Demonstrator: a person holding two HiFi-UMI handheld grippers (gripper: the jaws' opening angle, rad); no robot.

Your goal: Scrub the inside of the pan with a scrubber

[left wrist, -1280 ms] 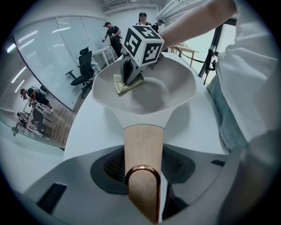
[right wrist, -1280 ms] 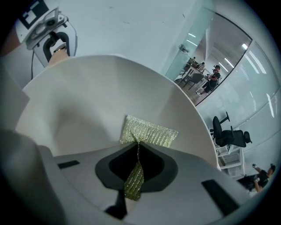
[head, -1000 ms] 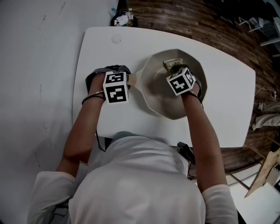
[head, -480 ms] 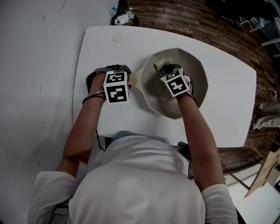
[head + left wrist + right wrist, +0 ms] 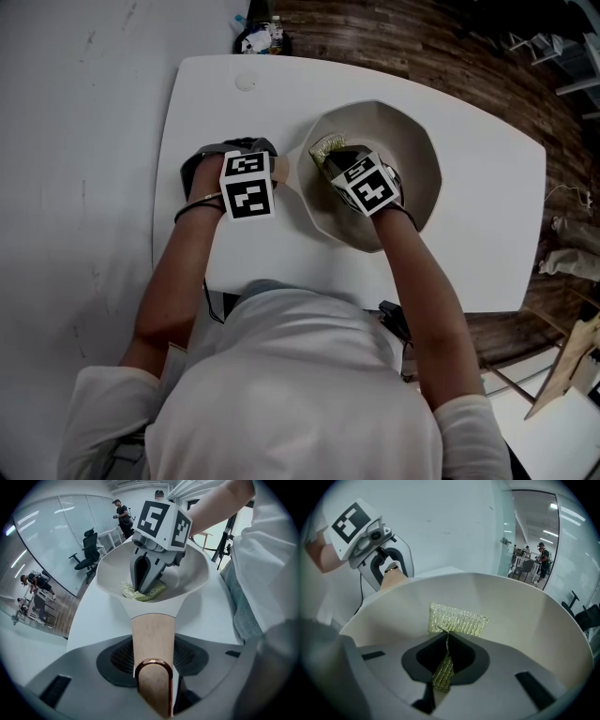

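A cream pan (image 5: 412,150) sits on the white table, its pale wooden handle (image 5: 152,653) pointing left. My left gripper (image 5: 246,161) is shut on that handle and holds the pan still. My right gripper (image 5: 330,161) reaches down into the pan's left side and is shut on a yellow-green scrubber (image 5: 457,620). The scrubber (image 5: 140,591) presses against the pan's inner surface near the wall on the handle side. In the head view only an edge of the scrubber (image 5: 323,147) peeks out beyond the right gripper's marker cube.
The white table (image 5: 478,225) has rounded corners, with dark wooden floor beyond its right side. A small round mark (image 5: 246,82) lies near the far left corner. Clutter (image 5: 262,37) sits on the floor past the table's far edge.
My right gripper has swept the scrubber leftwards across the pan, from the far middle toward the handle side. The left gripper and the pan have stayed put.
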